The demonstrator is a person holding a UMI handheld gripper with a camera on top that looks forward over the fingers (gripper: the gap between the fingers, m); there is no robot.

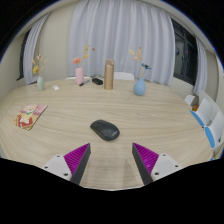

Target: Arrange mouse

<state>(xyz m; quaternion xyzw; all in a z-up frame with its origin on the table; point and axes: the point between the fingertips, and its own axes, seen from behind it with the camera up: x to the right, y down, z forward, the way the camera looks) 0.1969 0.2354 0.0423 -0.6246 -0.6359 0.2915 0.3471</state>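
Note:
A dark grey computer mouse (105, 130) lies on the light wooden table (60, 105), a short way ahead of my fingers and roughly centred between them. My gripper (112, 160) is open, its two magenta-padded fingers (76, 158) spread wide apart with only bare table between them. Nothing is held.
At the table's far side stand a pink vase (79, 73), a tan bottle (108, 72), a dark small object (97, 82) and a blue vase with flowers (141, 86). A green vase (40, 80) stands far left. A snack tray (30, 118) lies left. Blue-white chairs (208, 120) are at right.

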